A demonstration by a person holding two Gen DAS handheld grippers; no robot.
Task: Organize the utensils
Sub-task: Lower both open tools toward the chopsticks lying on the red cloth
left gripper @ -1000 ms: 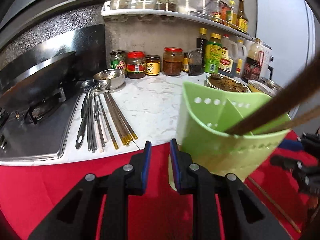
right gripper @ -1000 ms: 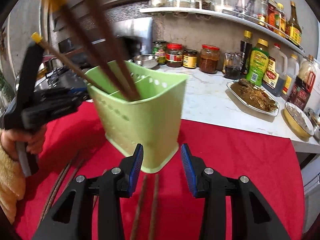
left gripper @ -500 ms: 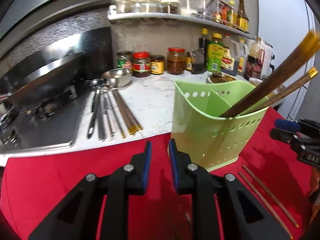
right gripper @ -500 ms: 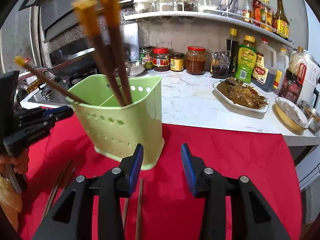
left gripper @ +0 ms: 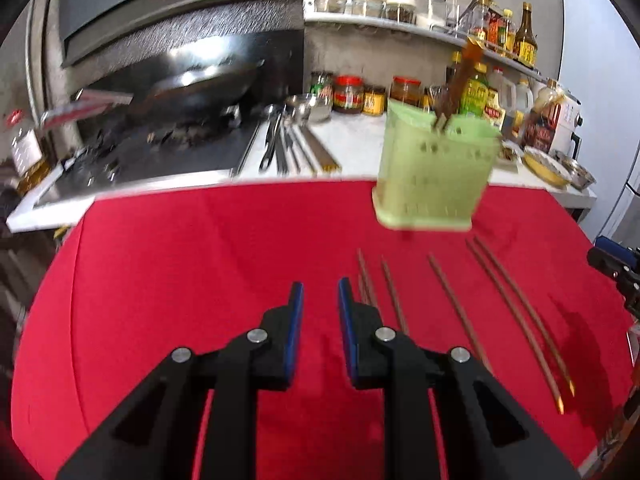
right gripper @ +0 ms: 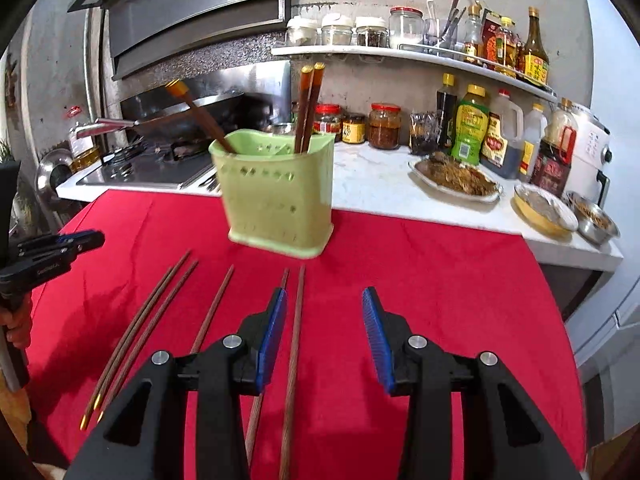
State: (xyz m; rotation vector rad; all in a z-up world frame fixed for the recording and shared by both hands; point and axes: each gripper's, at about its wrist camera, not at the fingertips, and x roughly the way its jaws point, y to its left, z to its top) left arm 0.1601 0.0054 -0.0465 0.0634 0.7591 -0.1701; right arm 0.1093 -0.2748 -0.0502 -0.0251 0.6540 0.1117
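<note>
Hovering over the red cloth (left gripper: 168, 280) with the left gripper (left gripper: 320, 294), jaws standing narrowly apart and gripping nothing; carrying the right gripper (right gripper: 325, 300) with jaws parted wider, likewise empty, one loose chopstick (right gripper: 295, 344) lying below the gap, probably untouched; standing upright near the cloth's far edge, the green utensil holder (right gripper: 276, 196), three chopsticks (right gripper: 308, 108) sticking up inside; lying flat in front, five more chopsticks (left gripper: 516, 308).
</note>
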